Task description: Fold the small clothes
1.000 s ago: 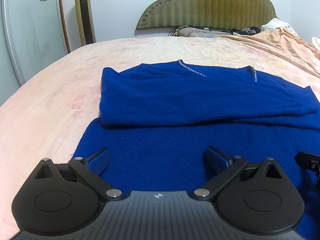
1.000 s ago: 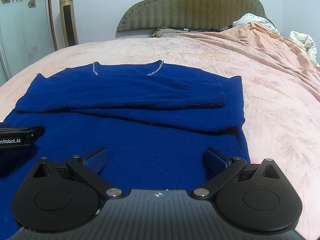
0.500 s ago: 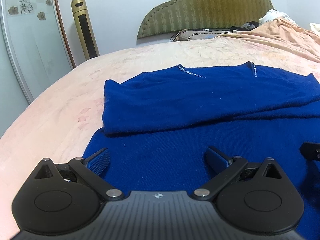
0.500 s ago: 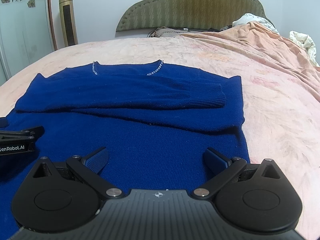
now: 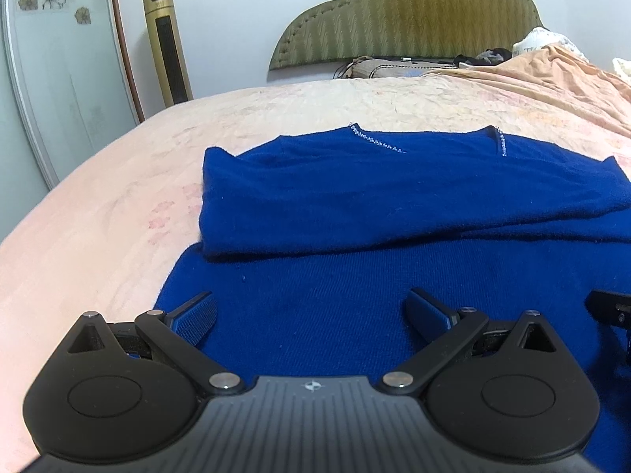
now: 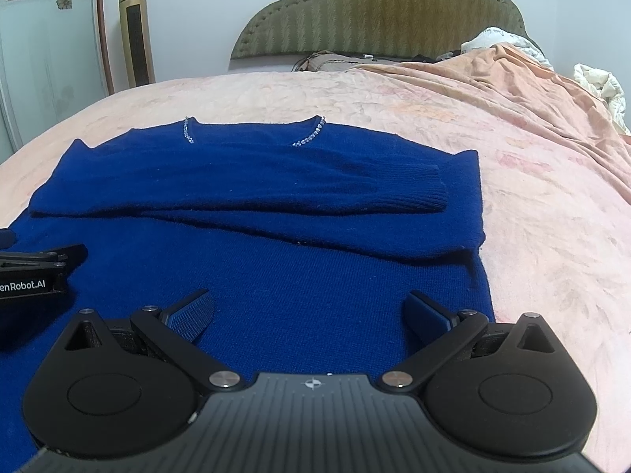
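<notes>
Spreading wide at the bottom of each view, both pairs of jaws stand fully apart with nothing between them. Left gripper (image 5: 311, 309): blue sweater (image 5: 394, 236) fills the gap between its fingers; sweater's left edge runs just outside the left finger, bare pink bedspread (image 5: 98, 216) beyond it at lower left of frame. Tip of the right gripper pokes in at the right edge, low.

Right gripper (image 6: 309, 309): same picture, sweater (image 6: 276, 236) under and between the open fingers. Sweater's right edge passes just outside the right finger; open bedspread (image 6: 552, 216) to the right. Left gripper's body (image 6: 31, 272) sits at the left edge of frame, over the knit.

Mid-frame: sleeves folded across the chest, one ribbed cuff (image 6: 434, 187) lying near the sweater's right edge in the right wrist view. Lower body of the sweater lies flat and unfolded, nearest the jaws. Beaded neckline (image 6: 307, 138) toward the far end.

Far: rumpled peach blanket (image 6: 532, 90) at upper right, green headboard (image 6: 378, 12) top centre, gold tower heater (image 5: 167, 43) at upper left against the wall.
</notes>
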`<act>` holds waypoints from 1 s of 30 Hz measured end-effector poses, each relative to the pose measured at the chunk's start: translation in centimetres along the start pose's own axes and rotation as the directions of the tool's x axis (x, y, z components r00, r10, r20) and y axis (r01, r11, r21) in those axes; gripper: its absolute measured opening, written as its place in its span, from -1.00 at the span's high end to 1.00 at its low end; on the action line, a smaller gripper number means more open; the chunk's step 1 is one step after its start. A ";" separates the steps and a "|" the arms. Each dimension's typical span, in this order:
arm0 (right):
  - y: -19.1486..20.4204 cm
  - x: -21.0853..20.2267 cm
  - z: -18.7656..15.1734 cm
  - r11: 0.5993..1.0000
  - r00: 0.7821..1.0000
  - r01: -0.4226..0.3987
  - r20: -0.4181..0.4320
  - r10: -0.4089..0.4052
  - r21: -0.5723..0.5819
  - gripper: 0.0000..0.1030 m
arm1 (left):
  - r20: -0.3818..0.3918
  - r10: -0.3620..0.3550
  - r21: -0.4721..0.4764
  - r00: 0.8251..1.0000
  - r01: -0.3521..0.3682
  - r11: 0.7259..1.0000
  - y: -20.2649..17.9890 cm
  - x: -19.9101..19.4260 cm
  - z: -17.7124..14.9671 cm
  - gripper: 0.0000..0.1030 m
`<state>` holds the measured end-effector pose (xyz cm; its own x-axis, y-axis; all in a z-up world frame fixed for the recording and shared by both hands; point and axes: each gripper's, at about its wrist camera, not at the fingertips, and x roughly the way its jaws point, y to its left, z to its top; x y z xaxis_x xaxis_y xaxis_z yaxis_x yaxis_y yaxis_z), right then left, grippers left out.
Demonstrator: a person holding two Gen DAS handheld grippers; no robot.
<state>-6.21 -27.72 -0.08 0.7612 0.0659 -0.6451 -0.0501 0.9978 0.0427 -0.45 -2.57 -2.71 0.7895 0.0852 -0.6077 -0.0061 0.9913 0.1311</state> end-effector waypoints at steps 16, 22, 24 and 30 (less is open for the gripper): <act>-0.3 -1.8 0.1 0.998 1.000 0.002 0.020 -0.003 0.063 -0.99 | 0.005 0.022 0.094 1.000 -0.023 0.995 -0.8 -1.8 -0.1 -1.00; 0.1 -3.4 -0.1 0.999 0.999 0.012 0.035 -0.013 0.044 -0.99 | -0.010 0.004 0.093 1.000 -0.003 0.996 -0.6 -2.9 0.1 -1.00; 0.1 -4.0 -0.2 0.999 0.999 0.012 0.044 -0.014 0.032 -0.98 | -0.005 0.009 0.100 1.000 -0.009 0.995 -0.7 -3.3 0.0 -1.00; 0.0 -5.2 -0.6 0.999 0.999 -0.035 0.041 0.034 0.017 -0.87 | 0.011 0.013 0.136 1.000 -0.015 0.991 -1.1 -4.2 -0.2 -1.00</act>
<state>-10.57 -28.07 2.81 0.7849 0.1000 -0.6115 -0.0656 0.9948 0.0784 -3.87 -4.02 -0.48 0.7960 0.0973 -0.5975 0.0660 0.9672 0.2454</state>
